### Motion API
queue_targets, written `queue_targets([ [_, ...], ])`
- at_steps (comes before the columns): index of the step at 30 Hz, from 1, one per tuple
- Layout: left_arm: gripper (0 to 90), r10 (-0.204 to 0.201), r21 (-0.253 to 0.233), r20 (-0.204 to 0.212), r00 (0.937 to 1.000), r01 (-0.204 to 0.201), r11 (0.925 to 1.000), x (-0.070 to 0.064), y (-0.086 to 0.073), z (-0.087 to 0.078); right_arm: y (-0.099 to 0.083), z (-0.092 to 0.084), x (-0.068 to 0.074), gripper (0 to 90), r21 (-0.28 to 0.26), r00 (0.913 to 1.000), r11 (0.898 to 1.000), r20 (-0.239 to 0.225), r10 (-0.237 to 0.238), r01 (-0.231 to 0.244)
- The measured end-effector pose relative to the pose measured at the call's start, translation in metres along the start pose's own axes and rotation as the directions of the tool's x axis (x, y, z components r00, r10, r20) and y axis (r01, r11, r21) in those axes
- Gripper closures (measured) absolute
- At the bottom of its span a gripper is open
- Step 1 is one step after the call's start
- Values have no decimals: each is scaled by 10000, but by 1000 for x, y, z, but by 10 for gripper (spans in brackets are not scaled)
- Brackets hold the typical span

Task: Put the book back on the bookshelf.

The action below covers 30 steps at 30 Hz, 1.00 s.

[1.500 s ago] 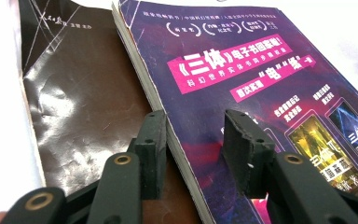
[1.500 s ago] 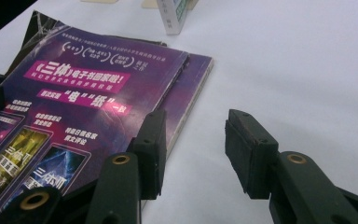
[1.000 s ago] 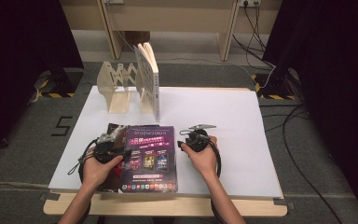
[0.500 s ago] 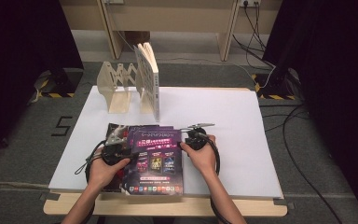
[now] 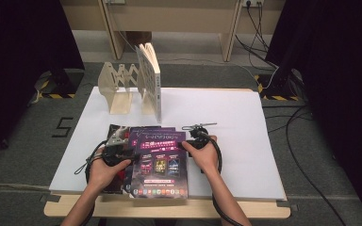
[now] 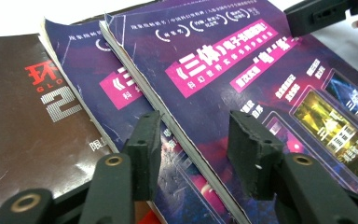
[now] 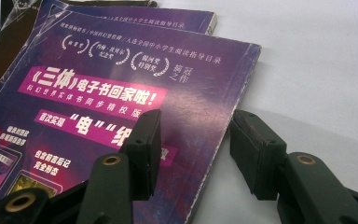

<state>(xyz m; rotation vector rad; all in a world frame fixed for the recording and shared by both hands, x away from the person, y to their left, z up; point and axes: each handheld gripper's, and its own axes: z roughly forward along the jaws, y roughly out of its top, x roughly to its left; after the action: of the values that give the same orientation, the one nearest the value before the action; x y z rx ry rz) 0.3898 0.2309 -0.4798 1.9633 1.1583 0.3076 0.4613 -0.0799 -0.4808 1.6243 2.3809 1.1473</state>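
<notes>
A purple book (image 5: 160,162) lies on top of a small fanned stack on the white table (image 5: 245,132). Under it are a second purple book (image 6: 88,88) and a dark brown book (image 6: 23,116). My left gripper (image 6: 198,140) stands open astride the top book's left edge, one jaw over the cover and one over the second book. My right gripper (image 7: 196,135) is open astride the top book's (image 7: 121,93) right edge, one jaw over the cover and one over bare table. Its jaws have just been opening, and the pads do not press on the edge between them.
A wooden accordion rack (image 5: 118,89) stands at the table's far left with one book (image 5: 151,80) upright in it. The stack sits close to the table's near edge. Cables (image 5: 292,122) run over the floor to the right.
The top purple book has slid a little to the right, baring more of the books under it. Both hands have stayed almost where they were.
</notes>
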Motion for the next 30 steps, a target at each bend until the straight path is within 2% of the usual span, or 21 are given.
queue_targets([
  [3,563,73,3,78,9999,-73,10000,-1,0,2,0,1,0,528,-27,10000,10000,-23,6,-7],
  [6,567,31,48,72,10000,-31,10000,-2,1,4,1,2,-1,516,-36,9994,9995,-71,329,-330],
  [12,567,-70,63,106,9999,70,10000,-2,0,4,3,4,-1,505,19,9984,9985,-126,556,-555],
  [14,567,-107,41,72,9999,106,9999,-2,0,4,3,4,-1,520,-13,9971,9972,-122,748,-748],
  [15,567,-111,32,66,9999,111,9999,-2,0,4,2,3,0,558,-111,9945,9944,-41,1048,-1049],
  [18,567,-103,28,72,9999,103,9999,-2,-1,4,-1,3,1,564,-400,9907,9899,-28,1358,-1358],
  [20,566,-154,25,96,9998,154,9999,-2,0,4,-3,2,1,565,-392,9889,9881,-61,1486,-1488],
  [24,562,-194,24,70,9998,194,9998,-2,0,5,-4,-1,0,565,-161,9878,9878,-210,1546,-1550],
  [30,563,-153,34,4,9999,153,9999,-3,0,5,-8,-5,-4,577,-1,9783,9808,-721,1944,-1949],
])
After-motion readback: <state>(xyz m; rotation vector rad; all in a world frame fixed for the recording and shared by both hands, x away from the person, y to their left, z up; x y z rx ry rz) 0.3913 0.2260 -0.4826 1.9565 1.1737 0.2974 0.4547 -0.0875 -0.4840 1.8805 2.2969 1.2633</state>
